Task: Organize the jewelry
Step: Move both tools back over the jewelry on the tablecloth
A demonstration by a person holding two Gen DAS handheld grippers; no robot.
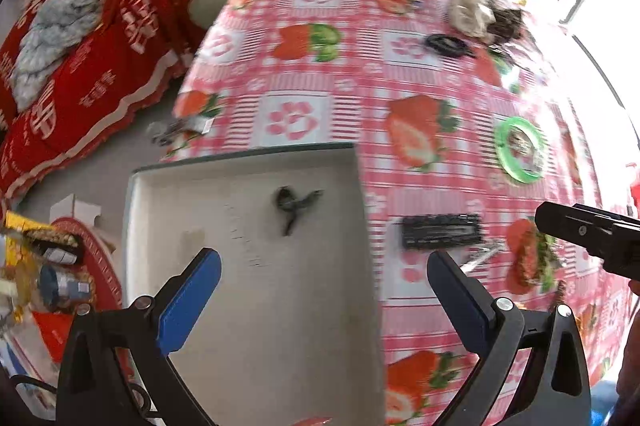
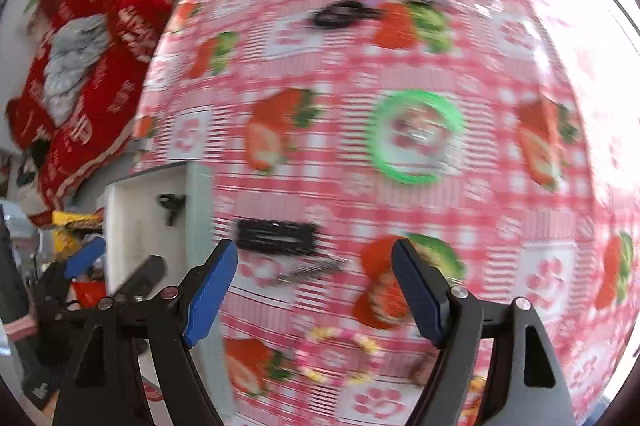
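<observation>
Landmark: white tray [image 1: 248,306], shallow, square, at the near left part of the bench [image 1: 360,6], which carries a pink checked cloth printed with strawberries.

1. Small dark clip-like piece [image 1: 294,204], lying in the tray toward its far side; kind unclear through blur.
2. Black comb-like hair piece [image 1: 440,231], on the cloth just right of the tray.
3. Thin silver piece [image 1: 482,255], just beside the comb-like piece, on the side away from the tray; too blurred to name.
4. Green bangle [image 1: 520,150], flat on the cloth, well right of the tray and farther back.
5. Black ring-shaped item [image 1: 446,45], far behind the tray, toward the bench's back edge.
6. Crumpled pale and dark heap [image 1: 476,12], beyond the black ring, farthest from the tray.
7. Pink and yellow bead bracelet [image 2: 340,356], on the cloth right of the tray, at the near edge of the right wrist view.
8. Left tongs [image 1: 324,290], above the tray's right edge, jaws spread wide, nothing between them.
9. Right tongs [image 2: 316,290], over the cloth right of the tray, jaws apart, gripping nothing; the bead bracelet lies below them.
10. Red printed bags [image 1: 100,46], off the bench, beyond the tray's left side.
</observation>
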